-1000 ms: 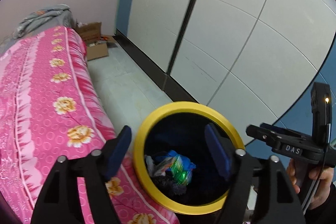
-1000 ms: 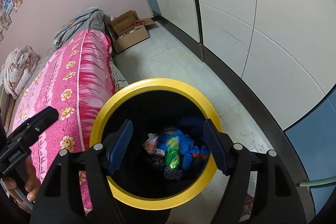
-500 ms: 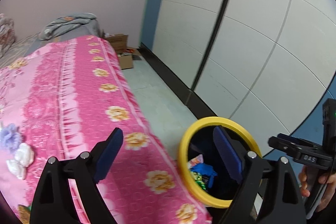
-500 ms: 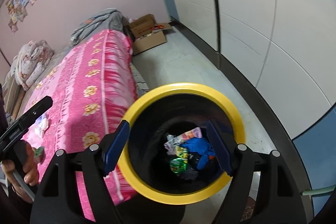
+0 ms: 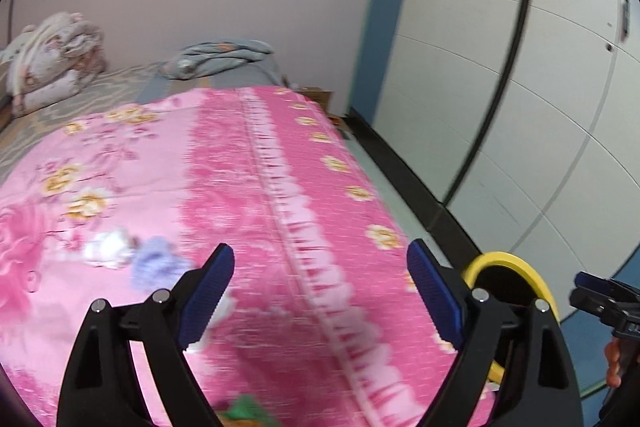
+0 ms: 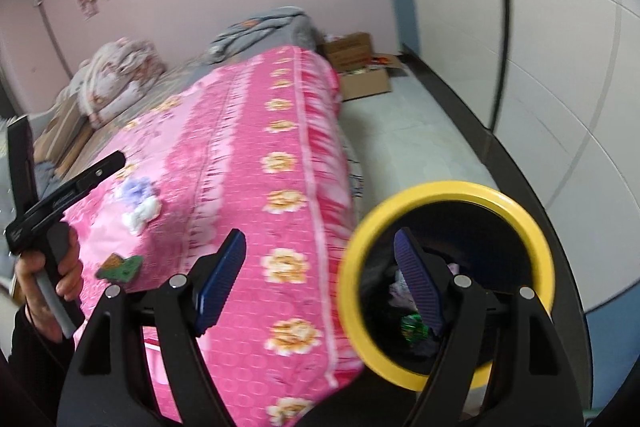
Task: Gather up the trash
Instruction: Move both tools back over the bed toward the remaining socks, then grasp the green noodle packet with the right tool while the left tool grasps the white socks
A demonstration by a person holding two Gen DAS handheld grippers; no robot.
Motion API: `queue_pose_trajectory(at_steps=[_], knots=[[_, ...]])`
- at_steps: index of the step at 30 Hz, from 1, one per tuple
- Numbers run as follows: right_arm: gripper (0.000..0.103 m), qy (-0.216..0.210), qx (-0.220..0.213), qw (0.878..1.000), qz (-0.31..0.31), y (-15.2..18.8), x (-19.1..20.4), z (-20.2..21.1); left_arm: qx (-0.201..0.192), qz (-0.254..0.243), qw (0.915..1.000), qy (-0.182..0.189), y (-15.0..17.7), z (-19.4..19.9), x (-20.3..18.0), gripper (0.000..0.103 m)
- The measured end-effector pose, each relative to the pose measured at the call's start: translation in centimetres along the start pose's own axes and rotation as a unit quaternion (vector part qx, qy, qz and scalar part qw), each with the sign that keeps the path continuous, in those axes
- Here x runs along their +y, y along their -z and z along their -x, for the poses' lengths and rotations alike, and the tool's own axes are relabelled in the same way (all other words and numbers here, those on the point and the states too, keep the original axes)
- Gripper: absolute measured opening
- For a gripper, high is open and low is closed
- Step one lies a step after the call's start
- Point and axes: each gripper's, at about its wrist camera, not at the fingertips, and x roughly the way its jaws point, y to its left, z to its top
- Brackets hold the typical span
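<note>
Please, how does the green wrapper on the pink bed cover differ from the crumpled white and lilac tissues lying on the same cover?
The green wrapper is flat and dark green with an orange patch; the tissues are puffy, crumpled, white and lilac. In the right wrist view, the green wrapper lies nearer the camera, close to the hand holding the left gripper; the tissues lie farther up the bed cover. Both rest loose on the bed cover, with neither gripper touching them.

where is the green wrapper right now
In the right wrist view the green wrapper lies on the pink bedspread, low left, below the crumpled tissues.

Left gripper [image 5: 320,291] and right gripper [image 6: 320,277] both gape wide.
</note>
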Motion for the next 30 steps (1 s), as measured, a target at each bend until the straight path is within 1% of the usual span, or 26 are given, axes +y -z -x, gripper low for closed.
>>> queue_pose_trajectory(at_steps=[7,10,18,24,30], knots=[[0.073,-0.039,0.008,0.998,0.051,-0.1,6.2,-1.3,-0.008,0.013,0.9985,-0.053,-0.3,1.7,6.5,0.085],[0.074,-0.055,0.019,0.995,0.079,0.3,9.2,-2.4,-0.007,0.016,0.9972,-0.072,-0.2,2.2,8.8,0.085],[0.078,-0.099,0.046,0.985,0.135,1.4,16.0,-5.1,0.01,0.04,0.9924,-0.116,0.4,1.2,15.0,0.085],[0.082,-0.126,0.071,0.974,0.177,3.0,20.2,-7.2,0.027,0.054,0.9896,-0.131,0.8,-0.7,18.2,0.085],[0.082,-0.135,0.088,0.964,0.213,4.4,23.0,-9.2,0.045,0.061,0.9877,-0.136,1.0,-3.4,20.3,0.085]])
